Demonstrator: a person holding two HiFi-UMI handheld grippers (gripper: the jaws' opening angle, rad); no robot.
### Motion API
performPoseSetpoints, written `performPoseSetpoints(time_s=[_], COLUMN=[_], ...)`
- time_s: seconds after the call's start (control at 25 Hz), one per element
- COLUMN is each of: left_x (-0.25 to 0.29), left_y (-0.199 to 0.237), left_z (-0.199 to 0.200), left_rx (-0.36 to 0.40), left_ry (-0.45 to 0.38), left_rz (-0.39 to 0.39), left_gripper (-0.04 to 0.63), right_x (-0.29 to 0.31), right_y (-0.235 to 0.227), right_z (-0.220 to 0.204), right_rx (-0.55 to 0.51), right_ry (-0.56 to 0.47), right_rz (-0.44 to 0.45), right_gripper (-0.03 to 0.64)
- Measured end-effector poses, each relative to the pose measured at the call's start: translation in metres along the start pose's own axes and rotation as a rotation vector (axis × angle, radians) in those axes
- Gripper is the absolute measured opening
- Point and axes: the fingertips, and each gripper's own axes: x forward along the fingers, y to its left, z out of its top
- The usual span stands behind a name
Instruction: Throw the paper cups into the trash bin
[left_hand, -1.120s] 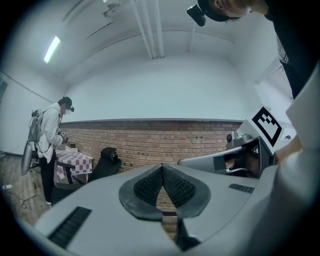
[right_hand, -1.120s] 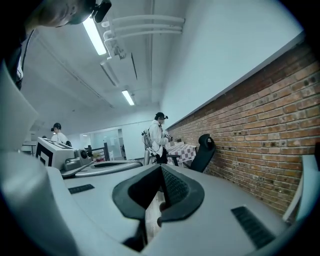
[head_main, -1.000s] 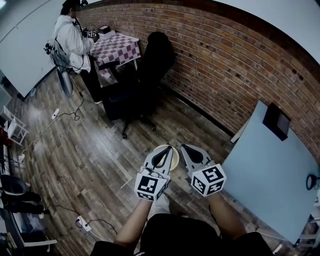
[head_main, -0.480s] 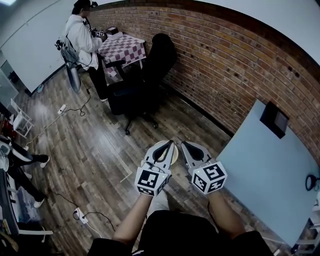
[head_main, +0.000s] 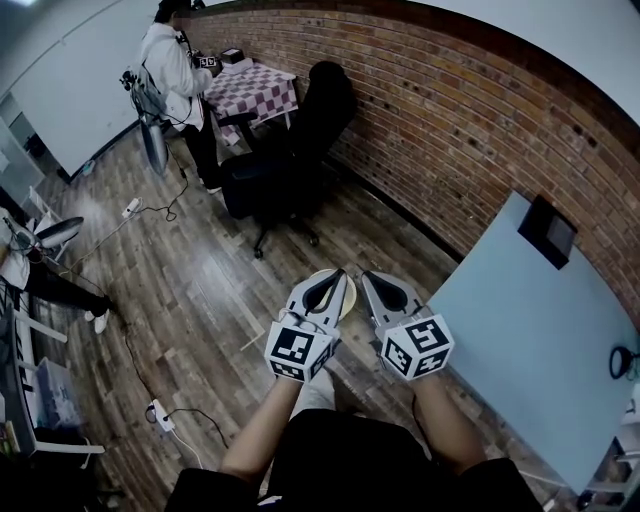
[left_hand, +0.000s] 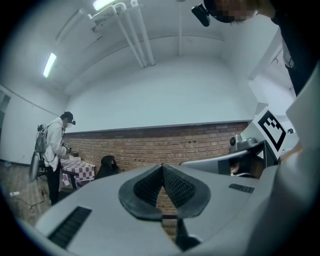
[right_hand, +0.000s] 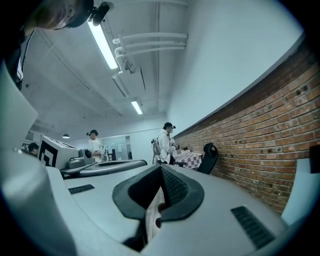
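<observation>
- The black chair (head_main: 300, 150) stood on the wooden floor (head_main: 190, 300) in front of the brick wall (head_main: 450, 110). All places below are told from this chair.
- On the near side of the chair, well apart from it, two bare forearms held the left gripper (head_main: 335, 280) and the right gripper (head_main: 372, 282) side by side above the floor.
- In the left gripper view, the fingers (left_hand: 177, 187) of the left gripper were closed. The ribbed pads touched at the tips, and nothing was seen between them.
- In the right gripper view, the fingers (right_hand: 175, 187) of the right gripper also met at the tips. A pale strip showed in the narrow gap lower down, and I could not tell what it was.
- The paper cup (head_main: 349, 298) was also on the near side of the chair. It showed as a cream round shape just under the tip of the left gripper and just beside the right gripper, above the floor. I could not tell which fingers had hold of it.
- Behind the chair and to its left stood a checkered bench (head_main: 255, 85). A person (head_main: 175, 70) in a white jacket stood just beside it.
- To the right of the chair, along the same wall, was a pale blue bench (head_main: 530, 340) with a black box (head_main: 548, 232) on its wall side.
</observation>
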Motion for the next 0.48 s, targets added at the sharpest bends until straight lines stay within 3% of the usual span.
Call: performPoseSetpoints(time_s=[0.48], left_x=[-0.024], left_y=[-0.013], left_z=[0.008], left_rx=[0.008], left_ry=[0.003], left_rz=[0.042], left_gripper=[0.009], right_x=[-0.020], right_y=[0.022], right_z=[0.000], right_rx=[0.000], right_ry=[-0.002], right_rz=[0.034], right_gripper=[0.003])
